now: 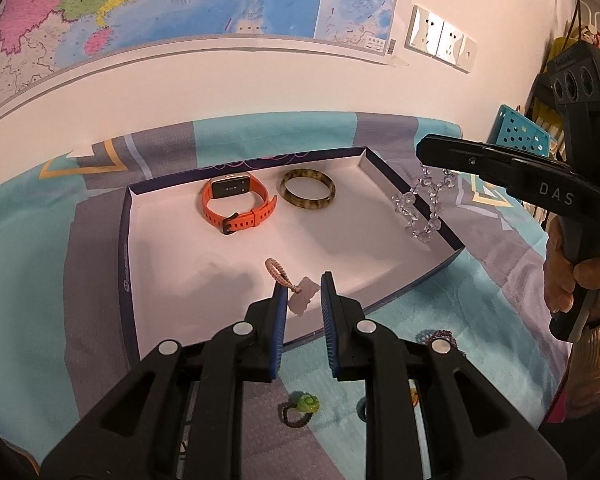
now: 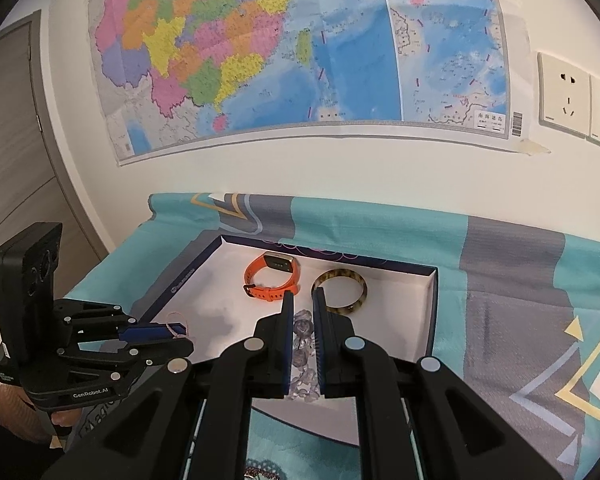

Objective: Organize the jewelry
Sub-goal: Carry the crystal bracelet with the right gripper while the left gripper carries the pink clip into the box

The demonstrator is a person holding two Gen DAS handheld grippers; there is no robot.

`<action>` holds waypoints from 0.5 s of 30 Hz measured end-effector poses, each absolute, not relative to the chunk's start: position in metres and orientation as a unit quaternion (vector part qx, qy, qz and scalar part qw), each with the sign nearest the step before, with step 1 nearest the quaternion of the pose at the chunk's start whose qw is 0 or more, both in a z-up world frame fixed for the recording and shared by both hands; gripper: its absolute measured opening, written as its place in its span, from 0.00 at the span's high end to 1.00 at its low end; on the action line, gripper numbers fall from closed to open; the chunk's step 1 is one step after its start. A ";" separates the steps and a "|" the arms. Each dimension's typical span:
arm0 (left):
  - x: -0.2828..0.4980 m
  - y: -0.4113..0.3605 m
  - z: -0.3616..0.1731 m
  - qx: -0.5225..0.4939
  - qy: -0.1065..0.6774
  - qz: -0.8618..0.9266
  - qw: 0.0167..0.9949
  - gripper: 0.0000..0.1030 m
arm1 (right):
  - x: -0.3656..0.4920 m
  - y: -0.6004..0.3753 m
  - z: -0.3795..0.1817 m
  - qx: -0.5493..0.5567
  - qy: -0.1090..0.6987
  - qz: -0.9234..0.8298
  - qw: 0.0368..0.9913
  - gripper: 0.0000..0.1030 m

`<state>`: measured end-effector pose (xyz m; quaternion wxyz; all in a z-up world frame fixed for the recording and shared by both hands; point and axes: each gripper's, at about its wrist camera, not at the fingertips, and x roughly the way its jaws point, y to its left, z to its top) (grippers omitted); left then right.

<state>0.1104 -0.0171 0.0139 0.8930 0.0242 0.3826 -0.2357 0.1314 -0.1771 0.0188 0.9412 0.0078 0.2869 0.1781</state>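
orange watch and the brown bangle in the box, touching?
Apart. The left wrist view shows bare white box floor between the orange watch and the brown bangle; the right wrist view shows the same gap.

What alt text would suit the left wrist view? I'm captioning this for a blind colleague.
The left tool hangs over a shallow white box with a pale pendant on a pink cord between its blue pads, while the right tool dangles a clear bead bracelet over the box's right edge. An orange watch and a mottled bangle already lie inside.
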 end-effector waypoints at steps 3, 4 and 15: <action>0.114 -0.017 0.013 0.024 0.384 -0.234 0.893 0.83 | 0.135 -0.177 0.018 0.007 0.290 0.178 0.940 0.92; 0.115 -0.018 0.012 0.024 0.384 -0.234 0.893 0.83 | 0.136 -0.177 0.017 0.007 0.290 0.178 0.940 0.92; 0.122 -0.018 0.009 0.023 0.388 -0.229 0.892 0.83 | 0.150 -0.176 0.011 0.008 0.298 0.174 0.938 0.92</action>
